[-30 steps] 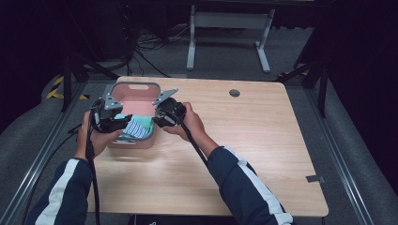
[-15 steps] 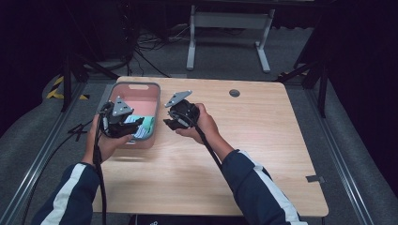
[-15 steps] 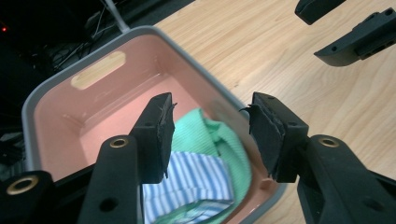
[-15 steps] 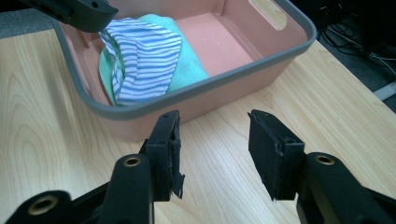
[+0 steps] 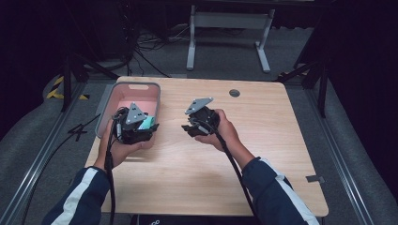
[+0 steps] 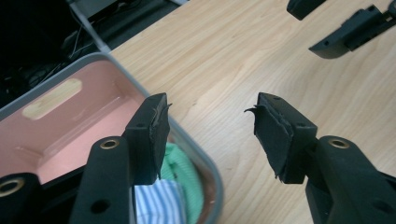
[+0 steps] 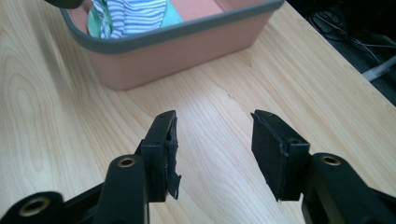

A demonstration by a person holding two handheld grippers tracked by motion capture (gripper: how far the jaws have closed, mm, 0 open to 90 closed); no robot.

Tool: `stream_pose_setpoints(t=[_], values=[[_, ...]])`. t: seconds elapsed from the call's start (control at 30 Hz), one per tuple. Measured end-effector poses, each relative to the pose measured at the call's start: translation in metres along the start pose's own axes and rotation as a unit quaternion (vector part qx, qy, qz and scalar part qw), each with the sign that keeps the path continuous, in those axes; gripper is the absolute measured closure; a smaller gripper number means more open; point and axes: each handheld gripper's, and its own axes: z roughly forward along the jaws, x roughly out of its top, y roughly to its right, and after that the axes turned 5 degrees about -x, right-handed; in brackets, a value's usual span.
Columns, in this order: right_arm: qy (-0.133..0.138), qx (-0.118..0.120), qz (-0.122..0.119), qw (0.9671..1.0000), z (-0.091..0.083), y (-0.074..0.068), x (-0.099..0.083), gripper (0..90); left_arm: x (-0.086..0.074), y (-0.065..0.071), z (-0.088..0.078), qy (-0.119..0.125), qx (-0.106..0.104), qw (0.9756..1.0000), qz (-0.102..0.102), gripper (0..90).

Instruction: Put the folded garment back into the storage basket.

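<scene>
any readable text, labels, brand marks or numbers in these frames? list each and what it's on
None readable.
Pink bin: no label or print seen.
Folded cloths in the bin: stripes, no lettering.
Left gripper and right gripper: black jaws, no markings seen.
Wooden table: bare wood, no lettering.

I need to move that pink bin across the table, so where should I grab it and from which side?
Take the pink bin by its grey rim on the long wall facing the table middle, coming from above with one jaw inside and one outside. That rim is thin, raised and bare; the folded clothes lie low at the near end. The left tool is open right there.
</scene>
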Motion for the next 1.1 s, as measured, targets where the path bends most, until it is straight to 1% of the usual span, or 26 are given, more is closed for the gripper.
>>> stream_pose_setpoints(t=[0.1, 0.13, 0.17, 0.2, 0.3, 0.33, 0.37, 0.4, 0.43, 0.47, 0.5, 0.57, 0.6, 0.63, 0.7, 0.8, 0.83, 0.87, 0.93, 0.97, 1.03, 1.1], values=[[-0.004, -0.004, 0.001, 1.0000, -0.007, 0.003, -0.010, 50.8, -0.001, 0.009, 0.002, 0.005, -0.009, 0.9999, 0.007, 43.9], [-0.004, -0.004, 0.001, 1.0000, -0.007, 0.003, -0.010, 50.8, -0.001, 0.009, 0.002, 0.005, -0.009, 0.9999, 0.007, 43.7], [-0.006, -0.005, 0.002, 1.0000, -0.012, 0.004, -0.016, 50.6, -0.002, 0.014, 0.004, 0.005, -0.015, 0.9998, 0.009, 42.9], [-0.008, -0.006, 0.001, 0.9999, -0.014, 0.004, -0.018, 50.5, -0.003, 0.016, 0.005, 0.006, -0.017, 0.9998, 0.010, 42.4], [-0.009, -0.007, 0.000, 0.9999, -0.020, 0.006, -0.025, 50.1, -0.005, 0.024, 0.009, 0.003, -0.028, 0.9995, 0.017, 42.0], [-0.008, -0.010, -0.002, 0.9999, -0.023, 0.006, -0.028, 50.0, -0.005, 0.024, 0.009, 0.003, -0.028, 0.9995, 0.017, 41.9], [-0.009, -0.009, -0.002, 0.9999, -0.025, 0.007, -0.031, 49.9, -0.006, 0.029, 0.011, 0.001, -0.033, 0.9992, 0.021, 41.6], [-0.009, -0.009, -0.002, 0.9999, -0.025, 0.007, -0.031, 49.9, -0.006, 0.029, 0.011, 0.001, -0.033, 0.9992, 0.021, 41.4], [-0.010, -0.011, -0.003, 0.9999, -0.026, 0.007, -0.033, 49.9, -0.006, 0.032, 0.013, -0.003, -0.036, 0.9990, 0.028, 41.4], [-0.013, -0.015, -0.006, 0.9998, -0.028, 0.008, -0.037, 49.8, -0.006, 0.034, 0.013, -0.005, -0.034, 0.9989, 0.033, 41.3], [-0.013, -0.017, -0.007, 0.9997, -0.029, 0.008, -0.038, 49.7, -0.007, 0.037, 0.015, -0.003, -0.038, 0.9988, 0.032, 41.2], [-0.013, -0.015, -0.006, 0.9998, -0.032, 0.008, -0.043, 49.5, -0.008, 0.043, 0.019, -0.006, -0.049, 0.9982, 0.035, 40.9], [-0.015, -0.014, -0.004, 0.9998, -0.034, 0.008, -0.047, 49.4, -0.009, 0.046, 0.020, -0.011, -0.051, 0.9978, 0.042, 40.4], [-0.015, -0.014, -0.004, 0.9998, -0.034, 0.008, -0.047, 49.4, -0.009, 0.046, 0.020, -0.011, -0.051, 0.9978, 0.042, 40.2], [-0.017, -0.015, -0.004, 0.9997, -0.036, 0.008, -0.053, 49.2, -0.010, 0.050, 0.023, -0.010, -0.057, 0.9972, 0.047, 40.0], [-0.022, -0.020, -0.005, 0.9995, -0.039, 0.009, -0.061, 48.8, -0.012, 0.055, 0.026, -0.017, -0.062, 0.9965, 0.053, 39.3], [-0.022, -0.019, -0.006, 0.9995, -0.040, 0.008, -0.063, 48.7, -0.014, 0.057, 0.028, -0.019, -0.066, 0.9960, 0.057, 39.2], [-0.024, -0.023, -0.009, 0.9994, -0.041, 0.008, -0.066, 48.5, -0.015, 0.058, 0.030, -0.019, -0.066, 0.9960, 0.057, 39.1], [-0.027, -0.023, -0.012, 0.9993, -0.043, 0.008, -0.072, 48.2, -0.017, 0.061, 0.034, -0.025, -0.072, 0.9953, 0.060, 38.2], [-0.028, -0.023, -0.011, 0.9993, -0.044, 0.008, -0.074, 48.1, -0.019, 0.063, 0.035, -0.031, -0.074, 0.9946, 0.066, 38.1], [-0.032, -0.023, -0.013, 0.9992, -0.046, 0.008, -0.080, 48.0, -0.022, 0.067, 0.039, -0.036, -0.080, 0.9936, 0.071, 37.5], [-0.033, -0.024, -0.015, 0.9990, -0.048, 0.008, -0.087, 47.5, -0.025, 0.070, 0.043, -0.041, -0.082, 0.9929, 0.077, 36.2]])
